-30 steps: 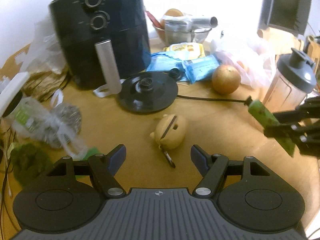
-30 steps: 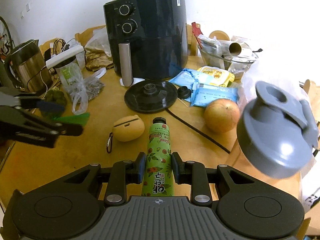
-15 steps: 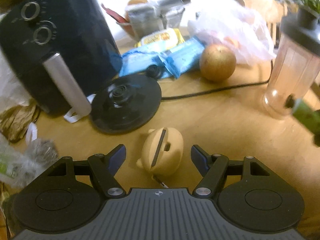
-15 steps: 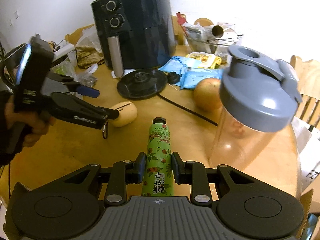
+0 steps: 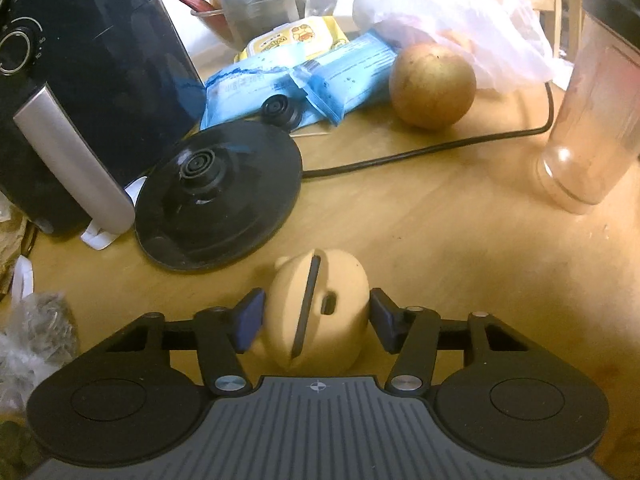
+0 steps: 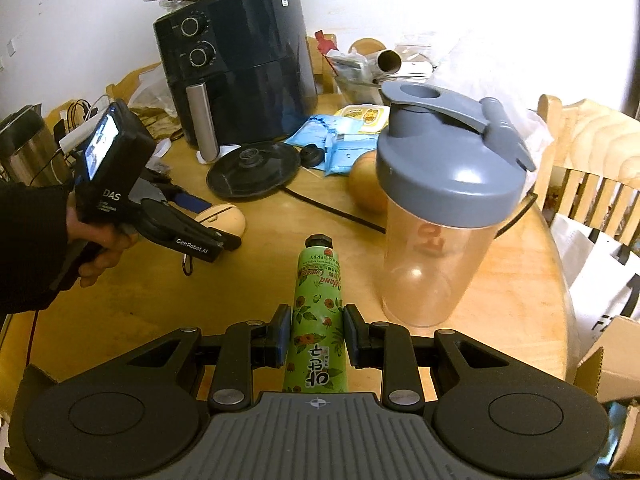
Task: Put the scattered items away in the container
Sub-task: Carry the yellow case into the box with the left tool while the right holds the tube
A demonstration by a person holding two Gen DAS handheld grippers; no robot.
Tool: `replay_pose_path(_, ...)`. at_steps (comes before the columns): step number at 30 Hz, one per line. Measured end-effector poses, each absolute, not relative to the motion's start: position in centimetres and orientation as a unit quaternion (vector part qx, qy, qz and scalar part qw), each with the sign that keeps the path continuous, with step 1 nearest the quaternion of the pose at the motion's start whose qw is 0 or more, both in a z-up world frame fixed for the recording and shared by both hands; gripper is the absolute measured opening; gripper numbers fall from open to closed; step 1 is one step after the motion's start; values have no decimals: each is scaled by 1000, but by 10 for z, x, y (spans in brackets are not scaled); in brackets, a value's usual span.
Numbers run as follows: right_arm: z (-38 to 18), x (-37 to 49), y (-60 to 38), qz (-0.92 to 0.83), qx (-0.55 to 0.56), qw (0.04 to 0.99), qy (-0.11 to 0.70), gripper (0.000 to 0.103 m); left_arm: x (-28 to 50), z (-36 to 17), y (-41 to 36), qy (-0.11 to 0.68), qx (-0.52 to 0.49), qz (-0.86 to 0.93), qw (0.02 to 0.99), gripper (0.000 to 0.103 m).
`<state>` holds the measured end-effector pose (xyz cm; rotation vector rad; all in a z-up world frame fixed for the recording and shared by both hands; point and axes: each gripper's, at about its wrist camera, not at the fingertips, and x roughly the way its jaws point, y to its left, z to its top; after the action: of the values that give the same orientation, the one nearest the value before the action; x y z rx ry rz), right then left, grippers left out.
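Note:
A tan earbud case (image 5: 318, 312) with a dark seam lies on the wooden table (image 5: 420, 232), between the fingers of my left gripper (image 5: 318, 316). The jaws stand close on both sides of it, with a small gap showing. From the right wrist view the same case (image 6: 222, 218) sits at the left gripper's tips (image 6: 218, 236). My right gripper (image 6: 316, 330) is shut on a green hand-cream tube (image 6: 316, 320) and holds it above the table, cap pointing forward.
A clear shaker bottle (image 6: 440, 216) with a grey lid stands right of the tube. A black air fryer (image 6: 236, 64), a kettle base (image 5: 218, 196) with its cord, blue packets (image 5: 288, 84), a round fruit (image 5: 432, 86) and a cardboard box (image 6: 612, 364) at the right edge surround the area.
My left gripper has moved forward and down until the earbud case lies between its fingers, and the jaws have narrowed. My right gripper has drawn back and right with the tube.

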<state>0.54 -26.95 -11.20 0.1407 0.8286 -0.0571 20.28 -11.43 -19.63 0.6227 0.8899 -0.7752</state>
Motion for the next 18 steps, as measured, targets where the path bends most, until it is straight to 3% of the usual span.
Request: replay_pose_path(18,-96,0,-263,-24,58,921,384,30,169,-135,-87,366,233,-336,836,54)
